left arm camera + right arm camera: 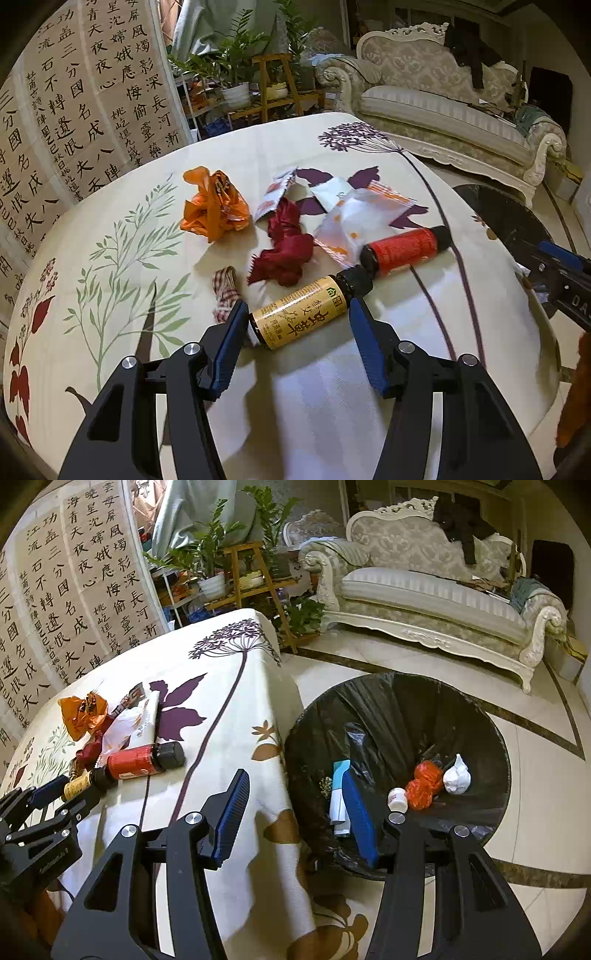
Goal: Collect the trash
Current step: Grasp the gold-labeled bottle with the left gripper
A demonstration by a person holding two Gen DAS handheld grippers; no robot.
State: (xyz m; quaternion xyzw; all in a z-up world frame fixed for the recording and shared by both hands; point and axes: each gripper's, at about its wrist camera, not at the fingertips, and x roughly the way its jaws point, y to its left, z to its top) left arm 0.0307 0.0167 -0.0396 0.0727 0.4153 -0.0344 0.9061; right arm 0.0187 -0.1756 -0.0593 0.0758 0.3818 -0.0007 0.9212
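My left gripper hangs low over the cloth-covered surface, and the yellow-labelled bottle lies on its side between the two blue pads. The left pad sits right against the bottle's base; the right pad stands just beside its black cap, and I cannot tell whether it presses. No earlier view is at hand, so I say only that the jaws stand at a middling width around the bottle.

Beyond it, going left to right, lie a checked scrap just beside the left pad, a crumpled orange wrapper, a dark red wrapper, white torn packets and a red-labelled bottle, whose near end nearly touches the yellow bottle's cap.

My right gripper hovers off the edge of the surface, its jaws partly apart with nothing between them. Its right pad hangs over the black-lined trash bin on the floor, which holds a pale blue box, a small white jar, an orange bag and a white wad.
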